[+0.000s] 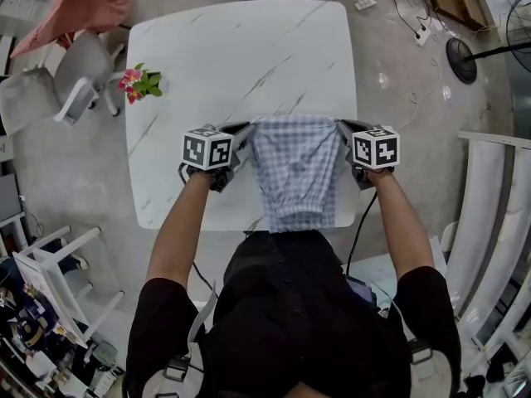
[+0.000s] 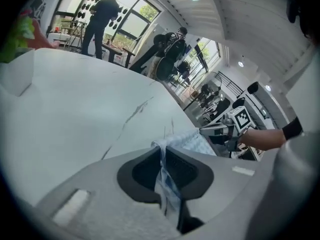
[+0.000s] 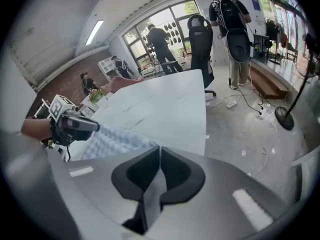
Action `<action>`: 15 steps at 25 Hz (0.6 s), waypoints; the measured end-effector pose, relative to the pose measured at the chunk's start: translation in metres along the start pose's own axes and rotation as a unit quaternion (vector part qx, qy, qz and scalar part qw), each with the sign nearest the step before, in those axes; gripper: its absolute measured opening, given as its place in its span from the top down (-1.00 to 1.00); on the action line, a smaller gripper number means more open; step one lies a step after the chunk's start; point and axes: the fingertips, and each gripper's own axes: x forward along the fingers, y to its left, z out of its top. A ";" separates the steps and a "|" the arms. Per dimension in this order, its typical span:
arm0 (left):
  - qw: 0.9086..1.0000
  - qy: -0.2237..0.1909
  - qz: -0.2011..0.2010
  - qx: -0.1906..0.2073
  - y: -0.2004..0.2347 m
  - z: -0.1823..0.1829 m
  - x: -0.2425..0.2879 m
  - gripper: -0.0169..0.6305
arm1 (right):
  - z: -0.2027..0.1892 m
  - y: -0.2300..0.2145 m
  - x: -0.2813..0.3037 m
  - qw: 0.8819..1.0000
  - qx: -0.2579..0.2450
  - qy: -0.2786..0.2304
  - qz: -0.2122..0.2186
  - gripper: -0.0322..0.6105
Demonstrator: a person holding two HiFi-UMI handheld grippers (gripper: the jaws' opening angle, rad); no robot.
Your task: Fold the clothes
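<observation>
Seen from above, a person in a dark top stands at the near edge of a white marble-patterned desk, holding a tool in each hand. A blue-and-white checked garment lies stretched flat between the two tools on the near part of the desk, and its lower end reaches the desk's near edge just in front of the person. The left tool grips the garment's far left corner and the right tool grips its far right corner, so the far edge runs nearly straight from one tool to the other. In the left gripper view the jaws are closed almost fully, with a fold of the checked cloth pinched between the dark pads and trailing out toward the other tool. In the right gripper view the jaws are pressed together on a thin strip of the same cloth, and the rest of the garment spreads away to the left toward the opposite tool. A small bunch of pink flowers sits at the desk's left edge, well apart from the garment. The far half of the desk is bare.
</observation>
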 end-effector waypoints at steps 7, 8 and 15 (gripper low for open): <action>0.996 -0.051 -0.002 -0.067 0.023 0.005 -0.022 0.92 | -0.005 -0.007 -0.003 1.000 0.003 0.005 -0.002 0.86; 0.997 -0.045 0.001 -0.055 0.023 0.007 -0.022 0.91 | -0.004 -0.005 -0.003 1.000 -0.002 0.003 0.000 0.86; 1.000 -0.013 0.004 -0.012 0.007 0.011 -0.002 0.68 | 0.012 0.012 0.004 0.998 -0.055 -0.001 0.010 0.63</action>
